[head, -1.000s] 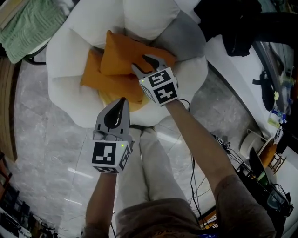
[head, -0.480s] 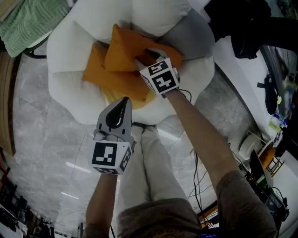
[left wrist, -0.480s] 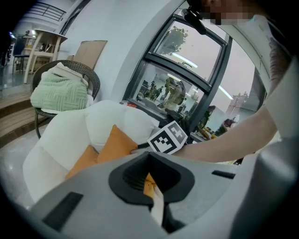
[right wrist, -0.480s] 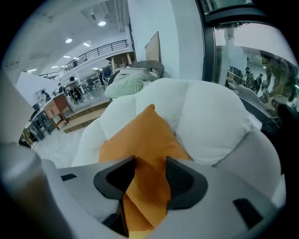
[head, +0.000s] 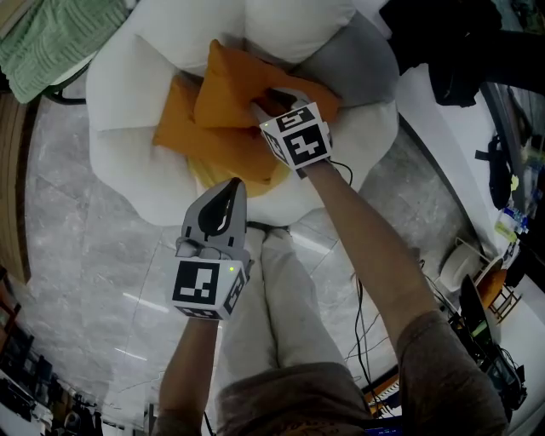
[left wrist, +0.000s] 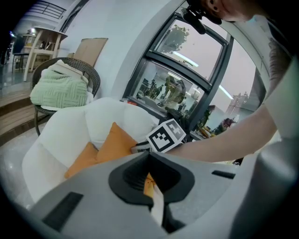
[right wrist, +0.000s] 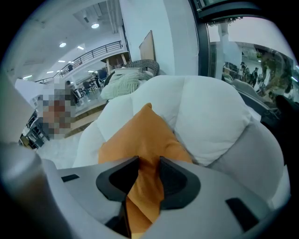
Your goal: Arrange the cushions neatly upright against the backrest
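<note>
As its jaws close, right gripper (right wrist: 149,162) pinches cushion (right wrist: 142,133) (orange).

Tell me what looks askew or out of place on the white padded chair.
The two orange square cushions are askew: the upper orange cushion sits corner-up, overlapping the lower orange cushion, and both slump on the seat of the white padded chair instead of standing squarely against its backrest.

a yellow cushion (head: 207,176) lies mostly hidden beneath the orange cushions (head: 230,94).
</note>
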Tool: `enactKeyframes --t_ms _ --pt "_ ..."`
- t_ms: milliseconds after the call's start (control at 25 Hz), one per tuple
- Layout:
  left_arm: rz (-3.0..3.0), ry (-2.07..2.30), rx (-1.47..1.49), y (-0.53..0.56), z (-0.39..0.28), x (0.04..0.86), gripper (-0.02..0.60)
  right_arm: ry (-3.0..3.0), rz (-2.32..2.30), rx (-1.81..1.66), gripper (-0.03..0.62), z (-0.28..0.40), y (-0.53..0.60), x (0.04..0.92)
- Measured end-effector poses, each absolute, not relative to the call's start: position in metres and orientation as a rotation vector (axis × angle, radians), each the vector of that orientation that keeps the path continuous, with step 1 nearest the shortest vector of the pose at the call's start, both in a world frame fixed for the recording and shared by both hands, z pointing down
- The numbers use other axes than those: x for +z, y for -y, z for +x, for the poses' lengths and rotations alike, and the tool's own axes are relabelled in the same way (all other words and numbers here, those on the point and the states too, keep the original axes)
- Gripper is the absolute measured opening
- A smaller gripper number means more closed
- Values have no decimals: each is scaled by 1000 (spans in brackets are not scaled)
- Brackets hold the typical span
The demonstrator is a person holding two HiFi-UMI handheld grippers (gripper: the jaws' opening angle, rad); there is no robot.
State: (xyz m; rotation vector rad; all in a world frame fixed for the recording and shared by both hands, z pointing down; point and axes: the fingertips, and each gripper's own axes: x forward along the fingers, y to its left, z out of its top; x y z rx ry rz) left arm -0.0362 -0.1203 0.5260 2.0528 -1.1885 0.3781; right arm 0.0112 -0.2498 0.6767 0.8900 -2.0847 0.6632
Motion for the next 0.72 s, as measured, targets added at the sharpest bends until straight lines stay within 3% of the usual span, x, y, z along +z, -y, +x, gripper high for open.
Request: enactKeyframes --t_ms 280,720 --pt "2053 1175 385 120 -36 529 5 2056 847 602 26 15 249 675" --pt "2068 1146 386 120 -26 526 5 2069 895 635 20 21 246 663"
